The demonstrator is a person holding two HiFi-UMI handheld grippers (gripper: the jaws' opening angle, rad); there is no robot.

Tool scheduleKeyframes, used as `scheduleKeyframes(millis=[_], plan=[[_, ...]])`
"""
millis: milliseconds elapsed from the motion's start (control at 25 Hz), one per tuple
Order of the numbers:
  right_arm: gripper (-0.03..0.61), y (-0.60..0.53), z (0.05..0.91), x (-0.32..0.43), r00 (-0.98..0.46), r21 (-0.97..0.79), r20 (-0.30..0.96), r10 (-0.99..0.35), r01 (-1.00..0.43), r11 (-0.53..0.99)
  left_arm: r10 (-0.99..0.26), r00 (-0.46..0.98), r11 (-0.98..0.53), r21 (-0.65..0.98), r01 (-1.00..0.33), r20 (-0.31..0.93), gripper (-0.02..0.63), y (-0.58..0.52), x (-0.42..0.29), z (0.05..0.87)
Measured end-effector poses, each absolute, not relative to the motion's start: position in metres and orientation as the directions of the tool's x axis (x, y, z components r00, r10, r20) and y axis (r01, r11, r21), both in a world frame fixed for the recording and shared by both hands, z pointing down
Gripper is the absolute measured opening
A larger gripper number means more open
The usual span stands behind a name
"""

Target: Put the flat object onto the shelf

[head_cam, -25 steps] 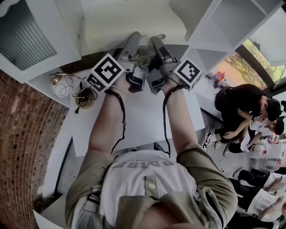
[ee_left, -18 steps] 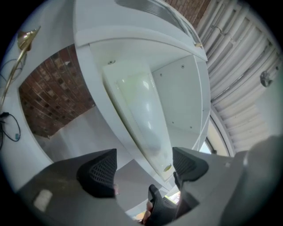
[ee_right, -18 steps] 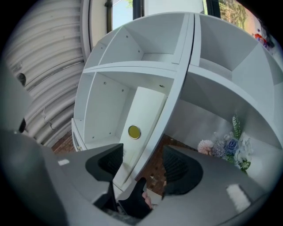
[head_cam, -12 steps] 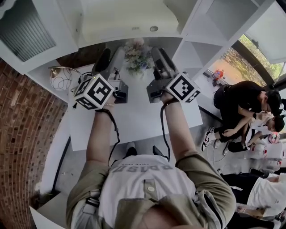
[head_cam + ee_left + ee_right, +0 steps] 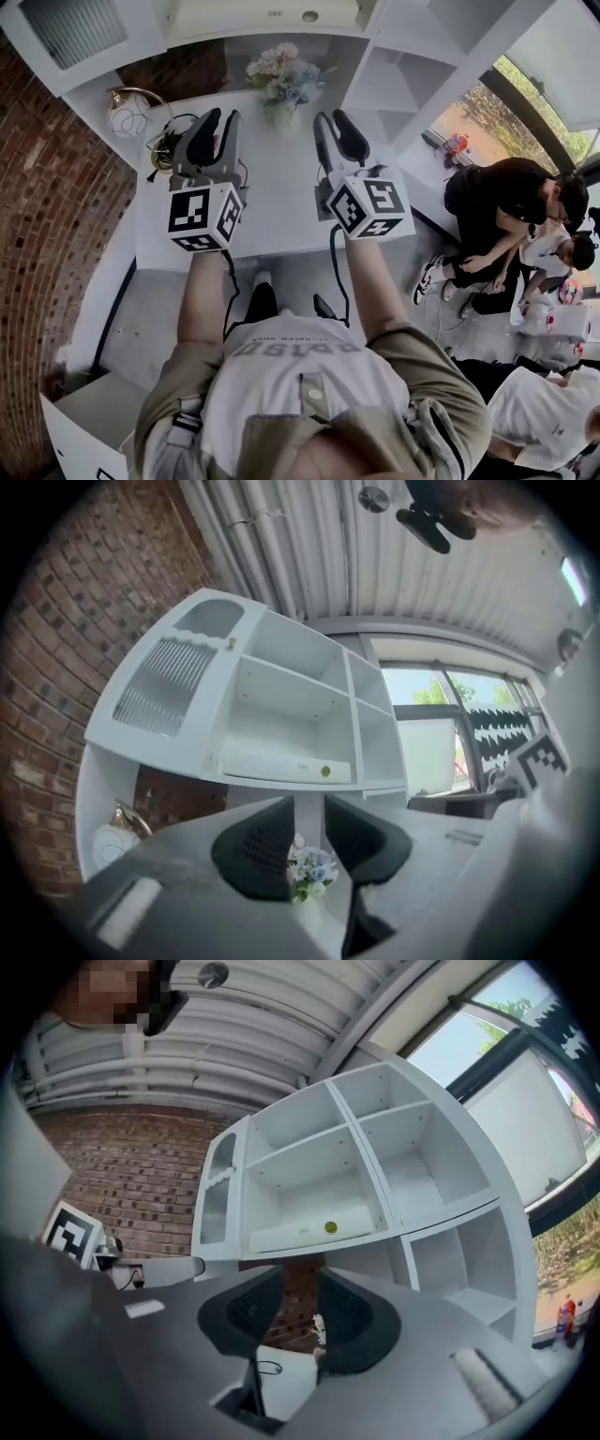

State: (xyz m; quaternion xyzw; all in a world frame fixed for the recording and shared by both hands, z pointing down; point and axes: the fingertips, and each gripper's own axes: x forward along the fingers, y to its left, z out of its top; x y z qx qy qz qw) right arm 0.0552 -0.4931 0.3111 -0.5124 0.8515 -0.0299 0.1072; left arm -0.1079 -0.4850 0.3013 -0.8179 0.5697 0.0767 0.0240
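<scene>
The shelf (image 5: 292,682) holds a flat object (image 5: 281,766); the table (image 5: 281,217) holds flowers (image 5: 284,73).

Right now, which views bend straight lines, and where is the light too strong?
Head view: the table edges bow. Left gripper view: black round border, the shelf curves, the window is washed out. Right gripper view: same border, window glare too.

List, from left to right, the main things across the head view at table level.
White globe lamp → left gripper → flower bouquet → right gripper → person in black.
</scene>
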Motion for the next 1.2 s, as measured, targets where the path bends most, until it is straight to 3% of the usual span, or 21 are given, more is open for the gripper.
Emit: scheduleKeyframes(millis=[200,400,1200], plan=[[0.060,-0.447,0.316,0.063,-0.447,-0.077,-0.140,-0.883,-0.885,0.460,-0.946,0.301,-0.300,-0.029,-0.953,-0.119,0.095,-0.438,-0.098,0.315],[0.024,-0.412,0.326,0.071,-0.452,-0.047,-0.132,-0.882,-0.886,0.461,-0.960,0.261,-0.255,-0.066,-0.965,-0.105,0.013,-0.399,-0.094,0.328],[0.005,-0.340,0.325,0.076,-0.471,0.006,-0.165,-0.867,-0.879,0.477,-0.965,0.234,-0.224,-0.095,-0.970,-0.121,0.009,-0.332,-0.077,0.331]])
